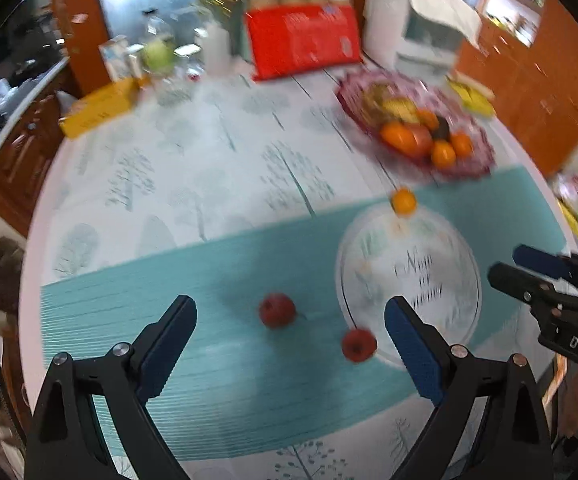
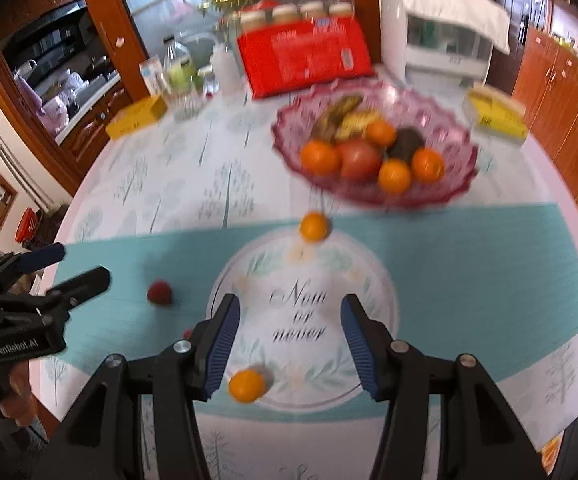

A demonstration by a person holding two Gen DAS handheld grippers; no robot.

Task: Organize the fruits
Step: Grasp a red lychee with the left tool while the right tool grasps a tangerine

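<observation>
A white plate [image 2: 329, 272] with lettering lies on a teal mat [image 2: 489, 280]. A small orange [image 2: 313, 227] sits at the plate's far rim and another orange [image 2: 246, 386] at its near rim. Two small red fruits [image 1: 276, 309] [image 1: 358, 345] lie on the mat left of the plate [image 1: 429, 240]. A pink glass bowl [image 2: 441, 128] of oranges and other fruit stands behind. My left gripper [image 1: 291, 342] is open above the red fruits. My right gripper [image 2: 290, 346] is open over the plate, the near orange close by its left finger.
A red package [image 2: 305, 56], jars, a white appliance [image 2: 441, 32], yellow boxes [image 2: 137, 116] [image 2: 497, 114] and bottles stand at the table's far side. Wooden cabinets surround the round table.
</observation>
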